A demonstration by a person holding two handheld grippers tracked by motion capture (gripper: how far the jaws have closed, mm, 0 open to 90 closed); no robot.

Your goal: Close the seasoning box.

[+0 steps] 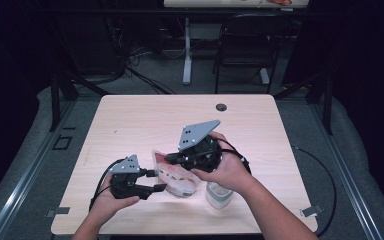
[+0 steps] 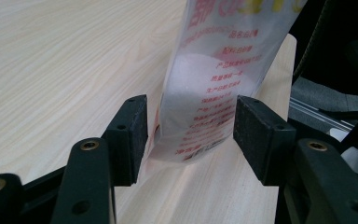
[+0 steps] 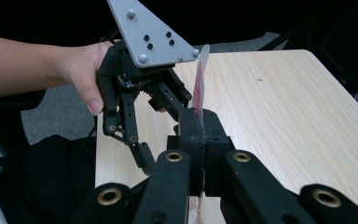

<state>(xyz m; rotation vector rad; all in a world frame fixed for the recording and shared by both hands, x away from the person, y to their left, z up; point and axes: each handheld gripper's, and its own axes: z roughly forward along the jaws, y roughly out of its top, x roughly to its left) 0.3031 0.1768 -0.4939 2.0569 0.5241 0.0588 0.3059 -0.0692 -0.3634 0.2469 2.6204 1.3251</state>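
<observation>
Right fingers (image 3: 200, 140) pinch the bag (image 1: 177, 175) by its top edge near the table's (image 1: 130, 120) front edge, holding it upright so my wide-open left gripper (image 2: 190, 135) can straddle its bottom.

Pale wood-grain table (image 1: 130, 120) seen from above, a dark round grommet hole (image 1: 221, 107) set near its far edge, a small white container (image 1: 218, 195) stood near the front edge, a clear red-printed pouch (image 1: 177, 175) rested on the surface just beside it
</observation>
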